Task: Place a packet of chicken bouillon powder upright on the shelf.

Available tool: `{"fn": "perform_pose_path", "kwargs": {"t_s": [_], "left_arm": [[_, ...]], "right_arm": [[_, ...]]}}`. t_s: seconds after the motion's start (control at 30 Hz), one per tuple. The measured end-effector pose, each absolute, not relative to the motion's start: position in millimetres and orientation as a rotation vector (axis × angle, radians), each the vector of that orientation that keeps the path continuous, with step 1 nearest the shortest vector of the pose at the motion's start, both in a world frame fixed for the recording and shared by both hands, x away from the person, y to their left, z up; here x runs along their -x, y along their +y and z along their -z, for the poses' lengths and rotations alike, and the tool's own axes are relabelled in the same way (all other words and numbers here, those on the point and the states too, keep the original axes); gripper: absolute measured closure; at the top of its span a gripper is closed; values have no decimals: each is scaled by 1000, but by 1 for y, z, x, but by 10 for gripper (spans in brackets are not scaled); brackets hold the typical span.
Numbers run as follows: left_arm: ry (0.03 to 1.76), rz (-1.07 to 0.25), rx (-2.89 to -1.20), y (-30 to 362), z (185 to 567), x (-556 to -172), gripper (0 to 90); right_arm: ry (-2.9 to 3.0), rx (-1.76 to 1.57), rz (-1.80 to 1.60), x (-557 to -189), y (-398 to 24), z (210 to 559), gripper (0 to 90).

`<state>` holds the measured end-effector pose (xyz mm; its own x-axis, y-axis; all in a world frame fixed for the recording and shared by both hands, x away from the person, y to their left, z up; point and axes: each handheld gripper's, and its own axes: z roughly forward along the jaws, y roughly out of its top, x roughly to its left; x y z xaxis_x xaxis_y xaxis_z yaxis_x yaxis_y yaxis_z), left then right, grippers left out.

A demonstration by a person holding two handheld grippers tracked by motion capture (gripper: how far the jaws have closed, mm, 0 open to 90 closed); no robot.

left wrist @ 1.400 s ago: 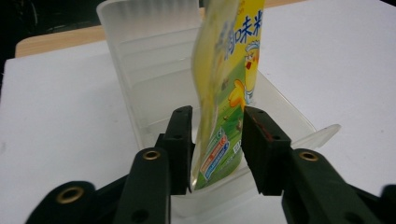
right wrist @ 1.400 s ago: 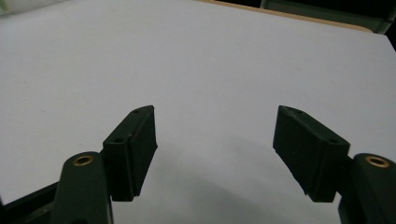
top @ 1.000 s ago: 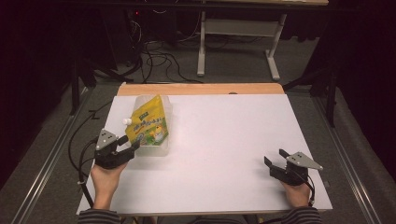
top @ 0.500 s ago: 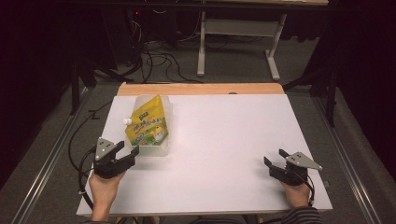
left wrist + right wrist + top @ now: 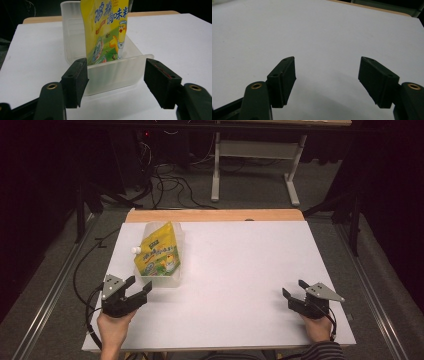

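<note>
A yellow printed pouch (image 5: 157, 256) (image 5: 107, 30) with a white cap (image 5: 135, 250) stands tilted in a translucent plastic box (image 5: 172, 279) (image 5: 72, 37) on the left part of the white table (image 5: 240, 270). My left gripper (image 5: 140, 284) (image 5: 116, 75) lies at the front left, just short of the box's near wall. Its jaws have just been opening and stand wide, with nothing pressed between the pads. My right gripper (image 5: 294, 288) (image 5: 327, 75) rests open at the front right over bare tabletop, with nothing between its fingers.
A strip of bare wood (image 5: 215, 215) runs along the table's far edge. Beyond it, black cables (image 5: 165, 180) lie on the dark floor beside a grey desk frame (image 5: 250, 155). Rails (image 5: 50, 290) run along both sides of the table.
My left gripper has drawn back from the box toward the front edge, and its jaws have spread wider. The pouch and box stay put. The right gripper has not moved.
</note>
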<state>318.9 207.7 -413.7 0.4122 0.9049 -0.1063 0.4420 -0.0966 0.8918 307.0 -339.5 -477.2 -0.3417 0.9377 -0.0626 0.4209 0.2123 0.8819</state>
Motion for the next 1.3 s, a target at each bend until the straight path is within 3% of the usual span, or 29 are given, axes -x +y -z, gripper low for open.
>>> {"fn": "perform_pose_path", "kwargs": {"t_s": [1.3], "left_arm": [[1019,-562,-1794,156,407,-307,335]], "right_arm": [[1864,-1249,-1080,-306,-340,477,309]]}}
